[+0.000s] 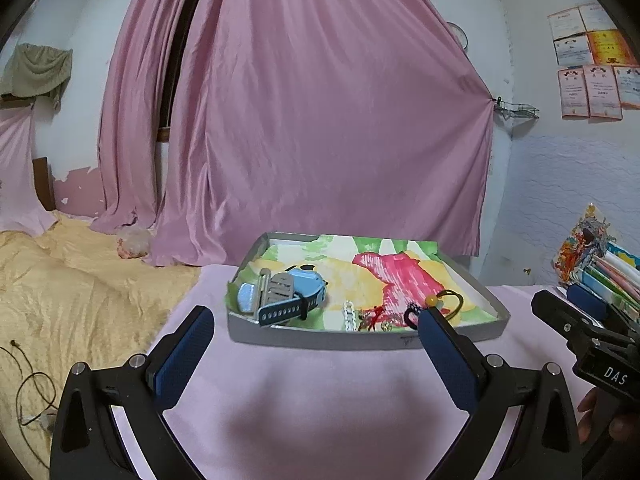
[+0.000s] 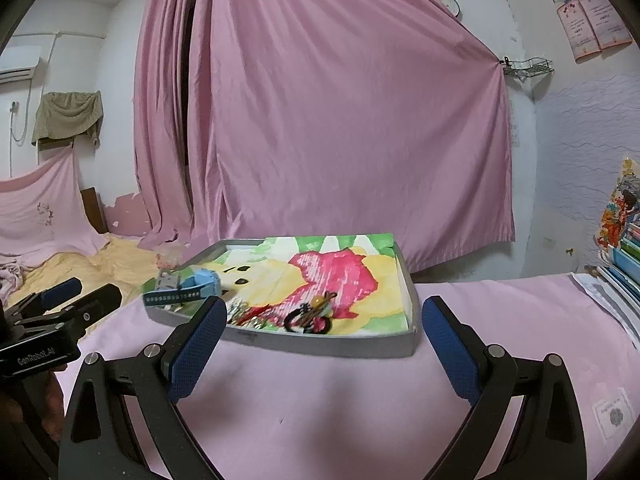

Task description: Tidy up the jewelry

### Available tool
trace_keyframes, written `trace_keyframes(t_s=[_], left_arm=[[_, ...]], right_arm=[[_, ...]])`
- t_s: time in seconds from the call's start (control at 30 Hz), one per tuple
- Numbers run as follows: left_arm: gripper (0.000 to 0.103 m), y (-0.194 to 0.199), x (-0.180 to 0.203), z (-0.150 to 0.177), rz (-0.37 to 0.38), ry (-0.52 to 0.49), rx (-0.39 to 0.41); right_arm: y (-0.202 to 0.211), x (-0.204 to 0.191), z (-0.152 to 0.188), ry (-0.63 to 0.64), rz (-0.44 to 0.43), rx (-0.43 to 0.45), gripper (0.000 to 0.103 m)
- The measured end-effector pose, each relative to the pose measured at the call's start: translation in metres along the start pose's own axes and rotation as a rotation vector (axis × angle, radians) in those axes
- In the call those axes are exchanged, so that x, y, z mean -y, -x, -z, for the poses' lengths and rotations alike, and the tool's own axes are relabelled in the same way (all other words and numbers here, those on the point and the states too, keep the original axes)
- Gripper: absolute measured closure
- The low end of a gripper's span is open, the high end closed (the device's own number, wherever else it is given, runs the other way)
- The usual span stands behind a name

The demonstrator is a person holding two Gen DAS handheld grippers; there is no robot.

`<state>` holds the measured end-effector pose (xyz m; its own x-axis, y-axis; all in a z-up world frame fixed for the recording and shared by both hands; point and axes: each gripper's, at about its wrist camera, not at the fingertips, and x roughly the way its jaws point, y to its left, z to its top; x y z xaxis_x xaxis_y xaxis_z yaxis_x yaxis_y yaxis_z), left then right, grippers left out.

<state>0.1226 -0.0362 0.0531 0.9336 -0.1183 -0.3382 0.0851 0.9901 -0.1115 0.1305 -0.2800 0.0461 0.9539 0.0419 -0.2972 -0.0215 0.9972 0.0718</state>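
Both grippers — left (image 1: 316, 316) and right (image 2: 322, 306) — hover wide and empty before the tray (image 1: 360, 338), so the next move likely calls for picking one piece.

You face a wide pink curtain (image 1: 320, 120) that covers most of the white back wall (image 2: 568, 152), gathered at its right edge beside a small wire shelf (image 2: 528, 66). At the upper right, paper certificates (image 1: 592, 76) are stuck to the wall; a round clock (image 2: 446, 2) peeks above the curtain. To your left lies a bed with a yellow quilt (image 1: 72, 288), and an air conditioner (image 2: 18, 68) sits at the upper left. Books (image 2: 624, 256) are stacked at the right edge.
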Motion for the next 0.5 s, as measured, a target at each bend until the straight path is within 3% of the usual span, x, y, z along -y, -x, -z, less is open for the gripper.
trace_keyframes(t_s=[0.5], left_arm=[[0.001, 0.066, -0.007, 0.038, -0.054, -0.016, 0.033]], right_arm=[[0.058, -0.008, 0.039, -0.009, -0.027, -0.001, 0.007]])
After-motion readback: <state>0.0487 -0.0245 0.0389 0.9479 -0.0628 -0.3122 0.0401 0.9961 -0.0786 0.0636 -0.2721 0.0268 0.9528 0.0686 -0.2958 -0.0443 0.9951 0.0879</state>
